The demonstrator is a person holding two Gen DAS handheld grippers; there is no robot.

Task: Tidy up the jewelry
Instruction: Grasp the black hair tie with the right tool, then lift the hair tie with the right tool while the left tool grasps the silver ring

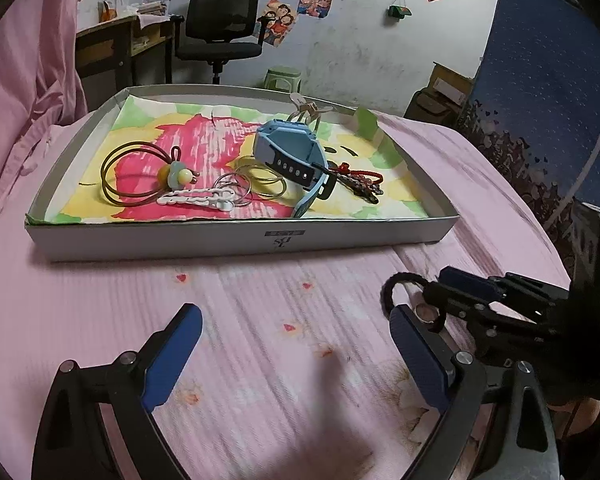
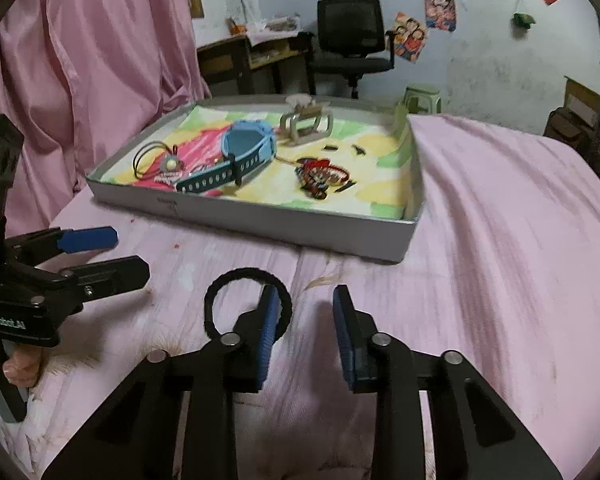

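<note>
Black claw (image 2: 304,336) frames, blue pads, silver screws.

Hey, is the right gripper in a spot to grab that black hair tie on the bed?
Probably yes. The black hair tie lies flat on the pink bedsheet, outside the tray, just ahead of the right gripper. Its jaws are open, the left one already over the loop. Nothing blocks it.

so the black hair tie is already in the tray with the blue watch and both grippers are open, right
Not quite. The black hair tie is not in the tray; it lies on the pink bedspread in front of it, as the right wrist view shows. The blue watch is in the tray, and the left gripper and right gripper are open.
</note>
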